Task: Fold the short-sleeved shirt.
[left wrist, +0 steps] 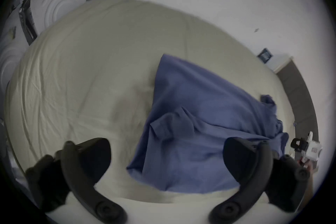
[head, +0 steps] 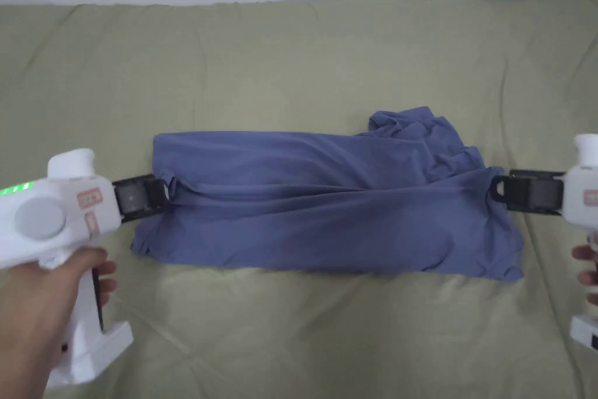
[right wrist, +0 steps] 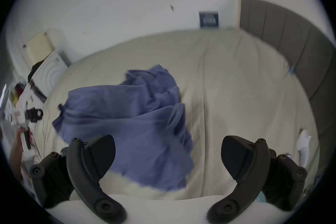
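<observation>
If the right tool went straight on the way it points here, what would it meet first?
The shirt. In the head view the right tool points left at the shirt's right edge, at or just short of the cloth. Its jaws stand wide open in the right gripper view, with the shirt ahead. Contact is hard to judge.

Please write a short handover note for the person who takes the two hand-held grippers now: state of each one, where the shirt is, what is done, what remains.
Left hand-held gripper: open, at the shirt's left edge, holding nothing.
Right hand-held gripper: open, at the right edge, holding nothing.
Blue shirt: lies crosswise on the olive bed cover, in a long band. Its far right part is bunched and wrinkled.
Done: apparently one lengthwise fold.
Left: smooth the bunched end, then fold the band shorter.
</observation>
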